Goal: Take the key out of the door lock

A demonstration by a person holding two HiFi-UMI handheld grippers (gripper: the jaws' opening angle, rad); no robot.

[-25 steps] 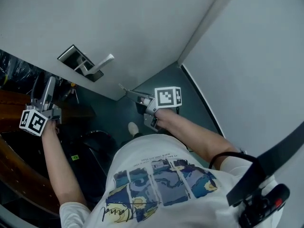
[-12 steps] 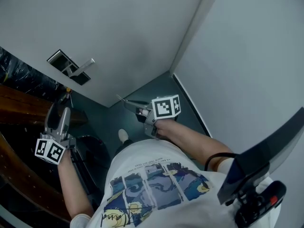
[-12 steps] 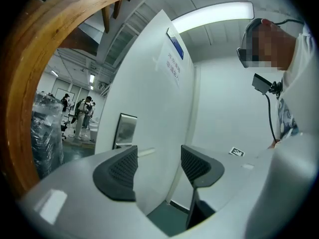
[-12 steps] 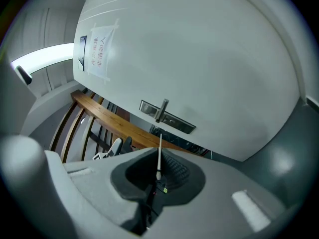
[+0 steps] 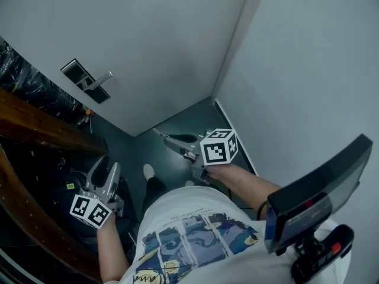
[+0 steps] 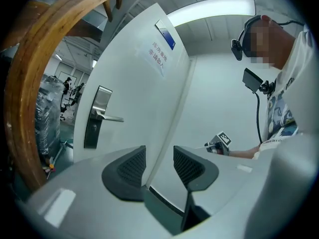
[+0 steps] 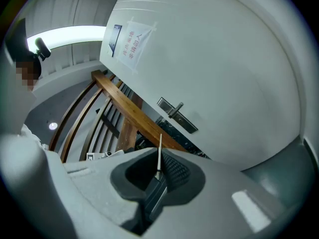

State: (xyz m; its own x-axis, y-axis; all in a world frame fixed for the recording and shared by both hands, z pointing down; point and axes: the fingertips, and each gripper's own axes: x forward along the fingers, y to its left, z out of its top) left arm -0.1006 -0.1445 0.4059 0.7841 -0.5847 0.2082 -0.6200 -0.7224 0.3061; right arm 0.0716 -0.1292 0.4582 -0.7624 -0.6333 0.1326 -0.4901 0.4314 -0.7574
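Jaws of the left tool (image 6: 159,166) are closing, with a gap between the ribbed pads (image 6: 130,167) and nothing in it. This tool hangs low at the person's left side, beside a curved wooden handrail (image 5: 41,126). The right tool (image 7: 158,172) is pressed together on the key (image 7: 160,151), whose thin blade sticks up from between the jaws, well clear of the door. Beyond the 2 tools, dark floor (image 5: 172,120) runs to a white door (image 5: 154,34). On it, well apart from both tools, sits the lock plate (image 5: 76,71) with its lever handle (image 5: 100,80), and a paper notice (image 7: 133,44) hangs higher up.
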